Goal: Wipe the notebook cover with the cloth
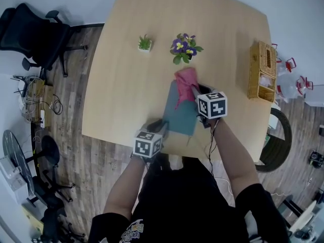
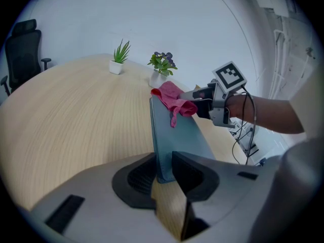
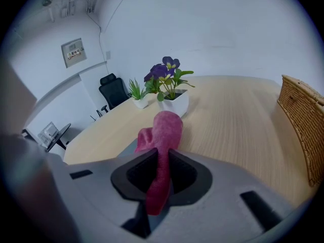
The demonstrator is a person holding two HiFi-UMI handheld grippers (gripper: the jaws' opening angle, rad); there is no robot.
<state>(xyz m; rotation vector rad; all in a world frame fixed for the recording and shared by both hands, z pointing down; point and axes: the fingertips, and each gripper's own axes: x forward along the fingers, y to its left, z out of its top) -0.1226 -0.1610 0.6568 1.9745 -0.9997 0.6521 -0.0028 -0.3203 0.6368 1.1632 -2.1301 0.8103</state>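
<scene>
A teal notebook [image 1: 182, 114] lies flat on the wooden table near its front edge. My left gripper [image 1: 158, 124] is shut on the notebook's near corner [image 2: 163, 161], its jaws clamped on the cover's edge. A pink cloth [image 1: 185, 86] rests bunched on the far end of the notebook [image 2: 174, 121]. My right gripper [image 1: 197, 92] is shut on the cloth [image 3: 161, 148], which runs between its jaws and hangs out the near side. In the left gripper view the right gripper [image 2: 198, 101] comes in from the right, holding the cloth [image 2: 173, 99] on the cover.
A purple flower pot [image 1: 185, 47] stands just beyond the cloth, a small green plant [image 1: 145, 43] to its left. A wicker basket [image 1: 261, 71] sits at the table's right edge. Office chairs [image 1: 30, 32] stand on the floor at the left.
</scene>
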